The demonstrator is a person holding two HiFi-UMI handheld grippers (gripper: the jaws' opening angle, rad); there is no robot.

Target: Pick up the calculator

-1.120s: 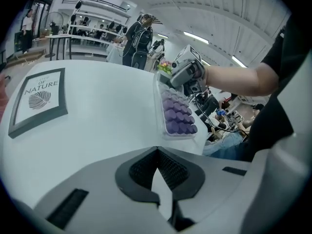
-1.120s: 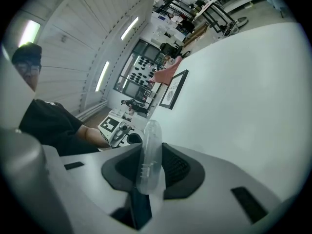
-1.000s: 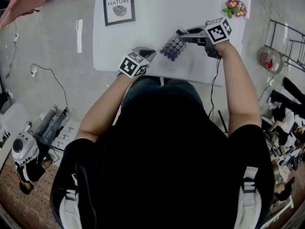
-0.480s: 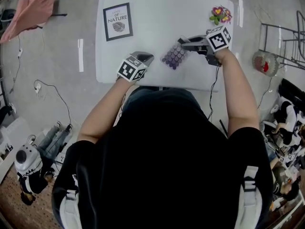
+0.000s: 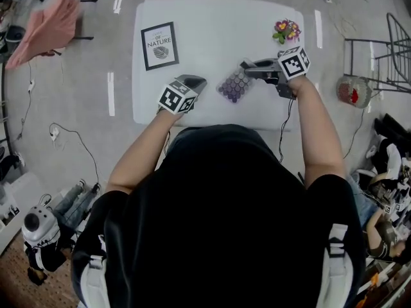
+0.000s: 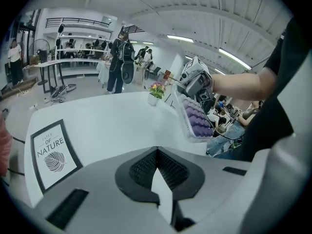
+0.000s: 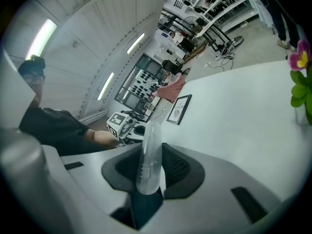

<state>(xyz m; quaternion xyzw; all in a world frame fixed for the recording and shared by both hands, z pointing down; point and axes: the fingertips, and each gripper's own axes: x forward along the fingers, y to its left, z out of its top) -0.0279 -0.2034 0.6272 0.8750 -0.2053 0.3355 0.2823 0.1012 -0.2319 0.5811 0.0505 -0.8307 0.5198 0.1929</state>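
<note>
The calculator (image 5: 234, 83), a clear-cased slab with rows of purple keys, hangs tilted above the white table (image 5: 212, 24). My right gripper (image 5: 247, 66) is shut on its right edge. In the right gripper view the calculator (image 7: 148, 152) stands edge-on between the dark pads. From the left gripper view I see the calculator (image 6: 197, 118) held up by the right gripper (image 6: 195, 82). My left gripper (image 5: 192, 81) hovers above the table's near left part, shut, with nothing held.
A framed "Nature" print (image 5: 160, 45) lies at the table's far left. A small pot of flowers (image 5: 286, 29) stands at the far right. On the floor are a pink cloth (image 5: 48, 21) on the left and a fan (image 5: 355, 92) on the right.
Both grippers have risen above the table. The calculator has gone up with the right gripper, still gripped by its edge.
</note>
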